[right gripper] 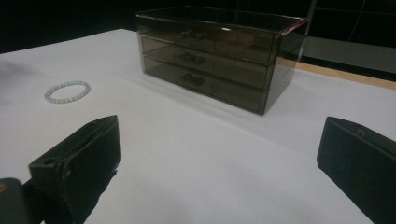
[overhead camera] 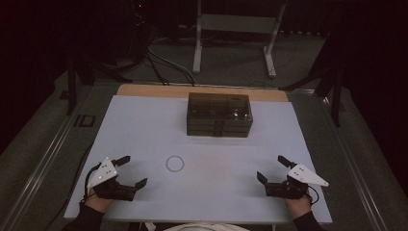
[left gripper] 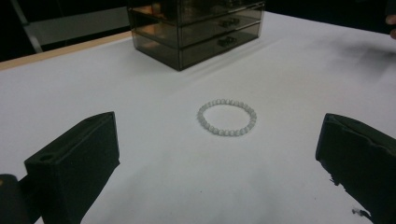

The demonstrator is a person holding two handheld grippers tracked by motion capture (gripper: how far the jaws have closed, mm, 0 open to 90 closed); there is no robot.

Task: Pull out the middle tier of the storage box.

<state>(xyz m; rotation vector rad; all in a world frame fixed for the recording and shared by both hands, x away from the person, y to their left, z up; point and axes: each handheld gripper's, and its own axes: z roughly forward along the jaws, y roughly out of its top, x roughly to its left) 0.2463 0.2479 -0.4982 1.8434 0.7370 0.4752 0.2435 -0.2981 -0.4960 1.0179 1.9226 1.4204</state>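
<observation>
Smoky drawer box [overhead camera: 219,114], contents indistinct; beaded bracelet [overhead camera: 174,164] on white surface [overhead camera: 144,125]; left hand-held gripper [overhead camera: 129,170] and right hand-held gripper [overhead camera: 272,168] spread, empty.

White bead bracelet [left gripper: 227,117]; smoky brown translucent drawer box [overhead camera: 219,114]; white table cover [overhead camera: 144,125]; black jaws.

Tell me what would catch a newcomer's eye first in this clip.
A dark see-through drawer box stands closed at the far middle of the white table. A pale bead bracelet lies flat nearer the person, alone. The left gripper and right gripper sit at the near corners, jaws wide apart, holding nothing.
</observation>
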